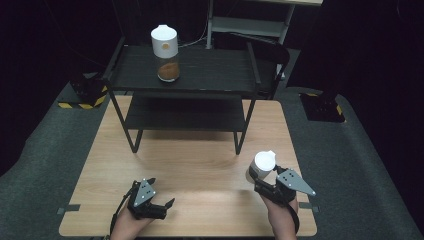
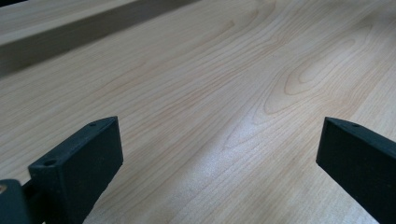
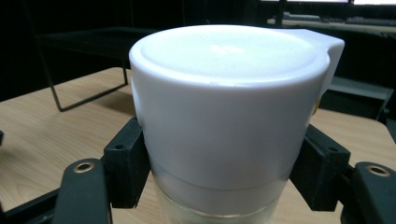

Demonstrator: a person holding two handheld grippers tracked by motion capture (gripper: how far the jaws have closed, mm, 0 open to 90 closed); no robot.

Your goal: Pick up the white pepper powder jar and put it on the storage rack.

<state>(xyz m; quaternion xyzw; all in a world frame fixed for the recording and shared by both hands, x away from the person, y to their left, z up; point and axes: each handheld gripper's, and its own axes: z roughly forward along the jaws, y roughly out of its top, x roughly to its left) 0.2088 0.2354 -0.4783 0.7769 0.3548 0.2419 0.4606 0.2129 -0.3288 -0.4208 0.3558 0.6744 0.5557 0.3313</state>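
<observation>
Wooden table [image 1: 200, 165] under a dark two-tier rack [image 1: 185, 75]; at the near left, the left gripper [image 1: 159, 194] hovers with jaws wide apart and empty; near right, the right gripper [image 1: 264, 181] clamps a white-lidded jar [image 1: 262, 166] around its lid; that high grip could let it tip or slip.

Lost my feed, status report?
Right gripper shut on white-lidded jar. Left gripper open, empty, over table. Nothing in the way.
</observation>
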